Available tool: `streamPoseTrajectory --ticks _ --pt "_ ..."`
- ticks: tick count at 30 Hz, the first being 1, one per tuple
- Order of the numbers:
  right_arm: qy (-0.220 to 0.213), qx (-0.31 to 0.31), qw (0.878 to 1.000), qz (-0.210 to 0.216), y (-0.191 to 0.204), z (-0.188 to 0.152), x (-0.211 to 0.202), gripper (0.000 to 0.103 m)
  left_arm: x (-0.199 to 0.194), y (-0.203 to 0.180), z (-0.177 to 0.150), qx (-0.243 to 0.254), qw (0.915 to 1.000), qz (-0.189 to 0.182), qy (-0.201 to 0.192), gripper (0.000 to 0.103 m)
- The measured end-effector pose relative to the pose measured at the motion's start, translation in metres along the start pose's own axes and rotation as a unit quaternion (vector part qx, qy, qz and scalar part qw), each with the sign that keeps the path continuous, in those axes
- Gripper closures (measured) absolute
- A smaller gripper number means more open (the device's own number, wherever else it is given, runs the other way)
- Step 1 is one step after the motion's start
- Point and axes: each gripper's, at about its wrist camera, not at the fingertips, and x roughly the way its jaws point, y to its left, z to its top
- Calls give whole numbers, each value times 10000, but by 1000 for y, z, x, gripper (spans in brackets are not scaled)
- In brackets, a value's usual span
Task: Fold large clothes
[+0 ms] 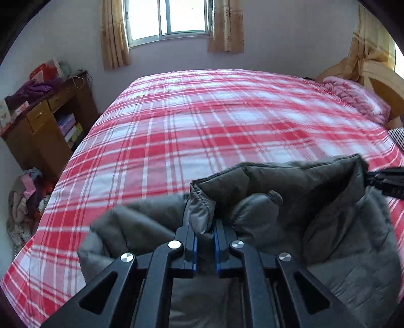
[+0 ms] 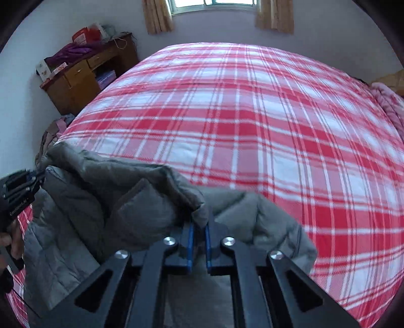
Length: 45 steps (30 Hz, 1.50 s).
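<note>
Left claw (image 1: 205,227) is clamped on a bunched fold of the grey padded jacket (image 1: 315,201), its blue-edged fingers (image 1: 194,248) pressing the fabric from both sides. Right claw (image 2: 199,228) is likewise pinched shut on another edge of the same jacket (image 2: 113,191) — in the left wrist view it shows at the right edge (image 1: 378,178), gripping the far corner of the raised hem. Between the two claws the jacket's edge is lifted into a ridge, while the rest of the garment lies slumped on the near side of the bed (image 1: 202,121), which is covered by a red-and-white plaid sheet. A hand (image 2: 11,243) holding the left claw's grip shows at the left edge of the right wrist view. Beyond the bed stand a wooden cabinet (image 1: 48,126) with purple cloth on top and a curtained window (image 1: 168,17).
</note>
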Motion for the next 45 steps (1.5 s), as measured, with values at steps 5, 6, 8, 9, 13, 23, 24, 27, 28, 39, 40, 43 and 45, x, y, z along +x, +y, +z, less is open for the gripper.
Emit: streamPoseTrajectory --ticks 5,6,8,9,13,23,24,27,28,39,40,43,45 --pt "-51 -17 9997 -246 -5 -22 12 95 14 3 -18 -68 9999 140 30 94" --pt "-37 16 9996 -291 -7 -26 16 95 13 2 -19 -78 9998 183 27 93" --pt "-99 6 9993 -354 -11 -31 23 95 10 0 -18 -62 9998 189 55 93" --pt "-146 -51 9992 -371 -10 -33 24 95 5 -3 -18 -16 9998 211 48 91" --pt "-254 -91 9988 -411 -11 -34 18 94 -27 -6 -17 158 9990 363 -190 54" --pt "-362 -274 9983 -373 -18 -42 -12 62 -71 36 22 -923 9896 544 -961 12" --pt "-362 -283 9981 -399 -18 -43 -18 62 -69 39 28 -1050 9885 565 -934 12" --pt "-502 -89 9978 -418 -23 -40 -37 61 -57 38 42 -1329 9853 619 -872 12" --pt "-630 42 9969 -461 -25 -36 -47 61 -51 35 47 -1396 9844 650 -846 12" --pt "-690 695 9950 210 12 45 -2 61 19 8 26 -819 9932 817 93 12" --pt "-670 542 9959 257 18 44 0 61 19 5 16 -618 9939 908 137 12" --pt "-455 221 9977 459 30 24 11 61 26 1 -9 -406 9947 903 280 12" --pt "-251 91 9988 413 35 3 24 61 28 3 -13 -468 9947 879 246 12"
